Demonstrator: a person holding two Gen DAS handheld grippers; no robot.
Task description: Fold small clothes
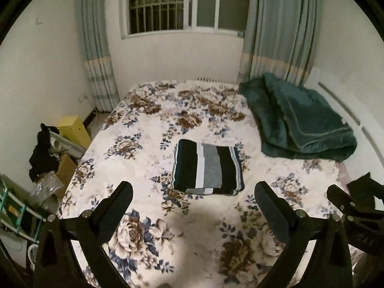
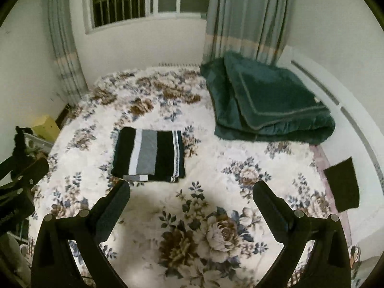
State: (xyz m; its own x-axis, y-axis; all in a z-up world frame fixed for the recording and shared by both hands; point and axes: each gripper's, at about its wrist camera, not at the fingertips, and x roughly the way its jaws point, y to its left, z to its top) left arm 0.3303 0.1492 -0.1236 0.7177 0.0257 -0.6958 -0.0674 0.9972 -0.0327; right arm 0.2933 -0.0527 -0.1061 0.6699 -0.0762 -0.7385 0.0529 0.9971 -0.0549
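Observation:
A folded striped garment (image 1: 208, 167), black with white and grey bands, lies flat in the middle of the floral bedspread (image 1: 148, 134). The right wrist view shows the same garment (image 2: 150, 156) left of centre. My left gripper (image 1: 193, 188) hovers above the bed just in front of the garment, open and holding nothing. My right gripper (image 2: 192, 187) is also open and empty, over the bedspread (image 2: 228, 168) to the garment's near right. A small black cloth (image 2: 343, 184) lies at the bed's right edge.
A folded dark green quilt (image 1: 297, 122) sits at the back right of the bed, seen again as the quilt (image 2: 266, 103). Cardboard boxes (image 1: 72, 129), a black item and clutter stand on the floor left of the bed. Curtains and a barred window are behind.

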